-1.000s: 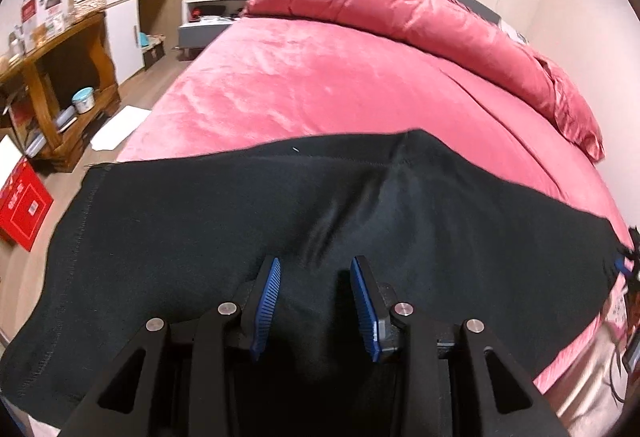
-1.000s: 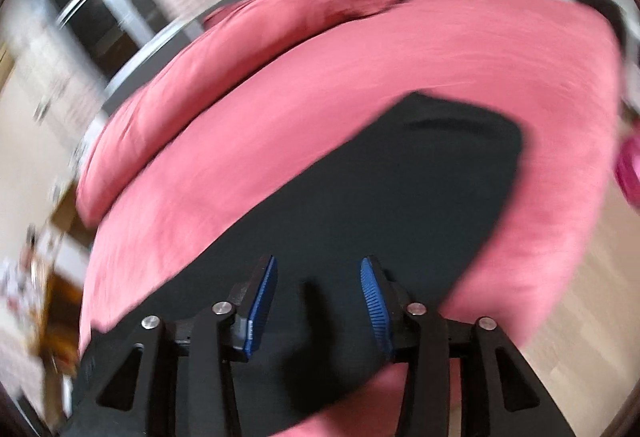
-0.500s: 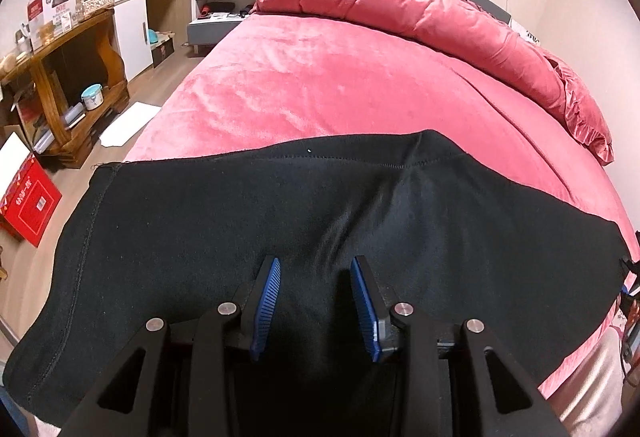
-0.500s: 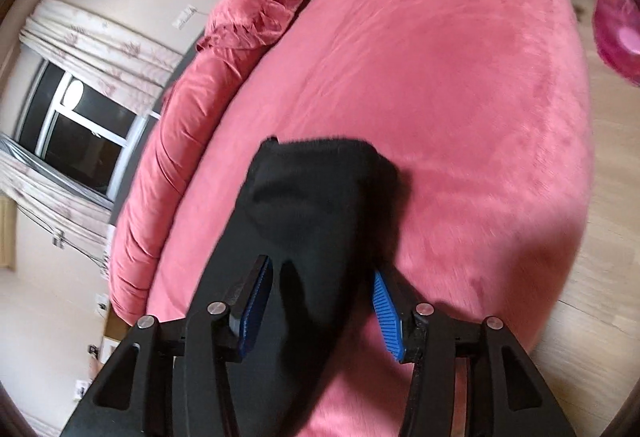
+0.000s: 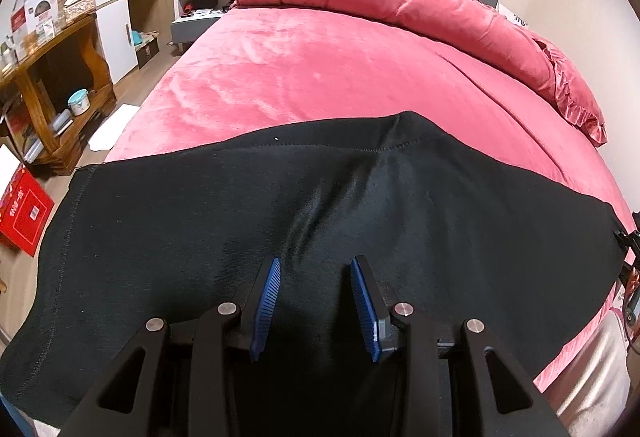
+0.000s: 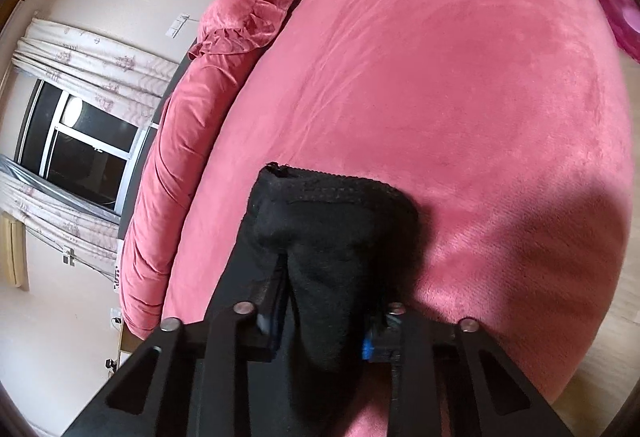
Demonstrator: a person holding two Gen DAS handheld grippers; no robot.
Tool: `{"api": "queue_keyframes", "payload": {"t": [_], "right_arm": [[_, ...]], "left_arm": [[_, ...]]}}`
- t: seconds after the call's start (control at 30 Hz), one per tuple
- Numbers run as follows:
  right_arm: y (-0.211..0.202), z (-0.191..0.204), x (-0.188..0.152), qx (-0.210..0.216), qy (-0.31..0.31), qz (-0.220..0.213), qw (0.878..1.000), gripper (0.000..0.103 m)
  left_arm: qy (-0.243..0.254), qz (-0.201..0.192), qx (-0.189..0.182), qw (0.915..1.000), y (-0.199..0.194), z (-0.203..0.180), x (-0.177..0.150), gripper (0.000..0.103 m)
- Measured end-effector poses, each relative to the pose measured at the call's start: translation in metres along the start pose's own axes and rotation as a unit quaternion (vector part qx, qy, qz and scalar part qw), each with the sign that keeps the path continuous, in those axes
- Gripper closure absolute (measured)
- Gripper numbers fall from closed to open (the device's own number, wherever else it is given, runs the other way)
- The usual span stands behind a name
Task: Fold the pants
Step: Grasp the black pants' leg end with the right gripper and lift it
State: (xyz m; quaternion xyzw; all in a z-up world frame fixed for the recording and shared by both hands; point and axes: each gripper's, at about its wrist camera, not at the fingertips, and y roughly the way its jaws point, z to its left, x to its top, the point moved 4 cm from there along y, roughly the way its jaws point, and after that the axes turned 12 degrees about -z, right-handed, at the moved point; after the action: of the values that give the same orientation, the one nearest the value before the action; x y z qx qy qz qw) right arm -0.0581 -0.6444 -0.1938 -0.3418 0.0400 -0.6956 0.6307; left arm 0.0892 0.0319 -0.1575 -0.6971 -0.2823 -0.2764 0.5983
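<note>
Surface: pink bed is lying under black pants
Left gripper: fingers are spreading apart over the pants
Right gripper: fingers are pinching the pants' end

bare bed beyond pants, rolled duvet at far edge

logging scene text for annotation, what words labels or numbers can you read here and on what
No text can be read for certain.
Red box on the floor: white characters and a label, too blurred to read.
White and red carton on the wooden desk: print too small to read.
Black pants, pink bedspread, and both grippers, left gripper and right gripper: no lettering visible.
</note>
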Motion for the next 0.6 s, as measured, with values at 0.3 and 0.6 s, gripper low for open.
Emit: {"api": "queue_keyframes", "payload": {"t": [0.3,0.6], "right_arm": [[-0.02,0.038,0.002,-0.007,-0.061,-0.014,0.998,0.086],[-0.067,0.117,-0.012,0.016,-0.162,-0.044,0.986,0.086]], "left_arm": [[-0.002,-0.002,-0.005,1.0,0.001,0.0,-0.001,0.066],[-0.014,-0.018,-0.021,0.9995,-0.005,0.002,0.0,0.066]]}}
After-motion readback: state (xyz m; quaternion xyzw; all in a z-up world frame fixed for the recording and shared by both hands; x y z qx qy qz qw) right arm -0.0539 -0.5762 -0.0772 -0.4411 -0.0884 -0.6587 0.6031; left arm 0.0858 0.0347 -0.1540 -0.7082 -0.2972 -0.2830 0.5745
